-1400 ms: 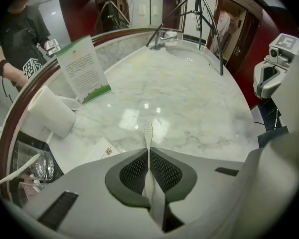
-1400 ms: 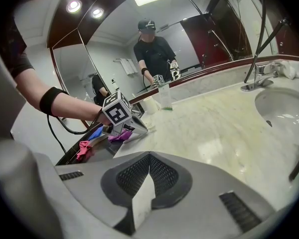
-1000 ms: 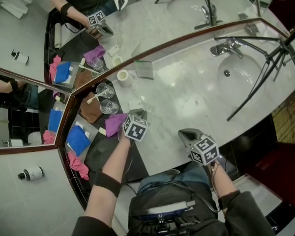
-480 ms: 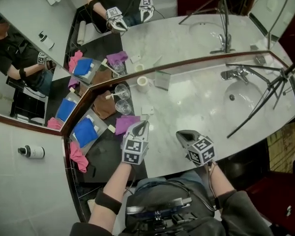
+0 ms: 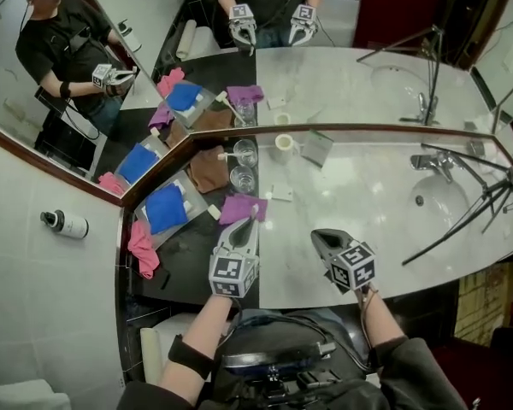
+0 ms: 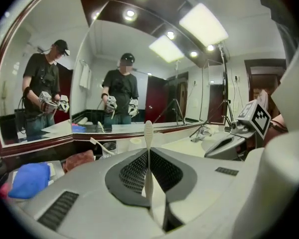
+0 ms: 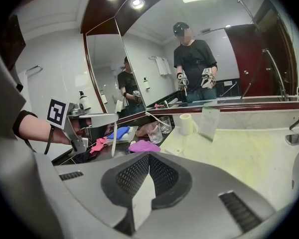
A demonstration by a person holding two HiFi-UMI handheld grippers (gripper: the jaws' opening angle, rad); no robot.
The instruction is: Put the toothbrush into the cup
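Mirror point(image 5: 342, 75): angled panels run along the back of the counter and reflect the person and both grippers.
Marble counter point(image 5: 368, 195): pale and wide, lying between the mirror and the person.
Sink point(image 5: 436, 199): set into the counter at the right, with a chrome faucet point(image 5: 432, 162) behind it.
Tripod point(image 5: 470, 220): its dark legs cross over the sink end.
Dark tray point(image 5: 184, 254): sits at the counter's left end and carries the cloths and glasses.
Left gripper point(image 5: 246, 225): held off the counter over the purple cloth point(image 5: 239, 207). Its jaws are pinched tight on the toothbrush.
Right gripper point(image 5: 323, 237): held just beside the left one, above bare marble. Its jaws are pressed together with nothing between them.
Blue cloth point(image 5: 165, 207): folded on the tray, with a pink cloth point(image 5: 141, 246) on its near side.
Brown cloth point(image 5: 207, 167): lies left of the glasses.
Farther glass point(image 5: 245, 152): clear and upright near the mirror, with a second white brush point(image 5: 229, 155) leaning in it.
Nearer glass point(image 5: 242, 178): clear and upright, just in front of the farther one and beyond the purple cloth.
Toothbrush point(image 6: 148, 133): white, standing upright in the left gripper's jaws. Its head rises above the tips. It is in the air, apart from both glasses and in neither.
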